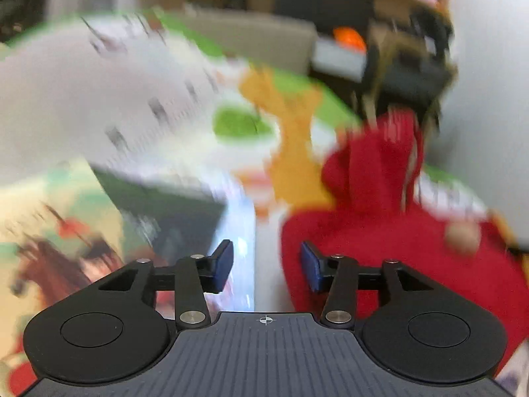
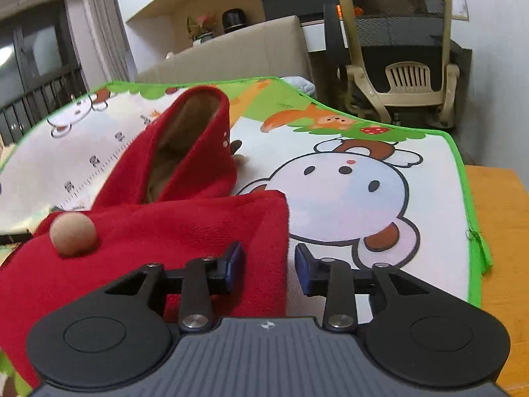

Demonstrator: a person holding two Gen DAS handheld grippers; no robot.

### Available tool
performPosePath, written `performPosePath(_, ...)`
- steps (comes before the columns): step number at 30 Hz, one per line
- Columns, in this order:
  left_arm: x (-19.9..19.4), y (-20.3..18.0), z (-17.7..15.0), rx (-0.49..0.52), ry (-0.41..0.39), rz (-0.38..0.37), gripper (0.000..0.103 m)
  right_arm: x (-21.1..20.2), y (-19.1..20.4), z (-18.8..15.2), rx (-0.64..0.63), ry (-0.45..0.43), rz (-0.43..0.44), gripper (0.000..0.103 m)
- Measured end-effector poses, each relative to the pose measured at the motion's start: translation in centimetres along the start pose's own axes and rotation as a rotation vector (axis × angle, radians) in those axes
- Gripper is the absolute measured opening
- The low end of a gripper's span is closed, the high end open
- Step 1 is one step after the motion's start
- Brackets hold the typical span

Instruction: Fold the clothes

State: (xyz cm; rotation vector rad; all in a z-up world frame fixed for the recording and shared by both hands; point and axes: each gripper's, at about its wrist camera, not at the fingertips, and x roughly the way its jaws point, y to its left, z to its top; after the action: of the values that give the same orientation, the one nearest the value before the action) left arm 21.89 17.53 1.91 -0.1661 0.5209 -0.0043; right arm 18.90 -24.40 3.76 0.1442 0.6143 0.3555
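Right wrist view shows a red fleece garment (image 2: 172,228) lying on a cartoon-printed play mat with a green border (image 2: 347,192), its folded right edge running straight down between the fingers of the right gripper (image 2: 269,269). Those blue-padded fingers stand apart, one over the red cloth and one over the mat, and they clamp nothing. A round tan pom-pom (image 2: 73,233) sits on the near part of the garment, and beyond it a tan-lined opening of the same garment stands up from the mat. Behind the mat a beige mesh-backed office chair (image 2: 400,49) holds a small cream plastic chair (image 2: 409,77), and a beige sofa back (image 2: 238,53) runs across the room. Left wrist view is heavily blurred: the left gripper (image 1: 267,269) has its jaws parted and empty, with the red garment (image 1: 380,225) just to the right of its fingers and the mat (image 1: 158,106) spreading beyond.
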Motion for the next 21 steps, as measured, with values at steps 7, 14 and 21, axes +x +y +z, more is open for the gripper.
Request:
performPosePath(7,-2.0,-6.1,0.2,-0.031,-0.039,-0.405,0.095,-0.1,-1.0,-0.2,0.079,-0.01,-0.021,0.07)
performPosePath(14,3.1,-9.0,-5.5,0.07,0.075,-0.347,0.1,-6.4,2.0,0.8,-0.104,-0.16,-0.045,0.103)
performPosePath(21,3.0,-9.0,-5.3,0.081,0.09,-0.347,0.102,-5.9,6.9,1.3,-0.076,-0.07,0.228,0.103)
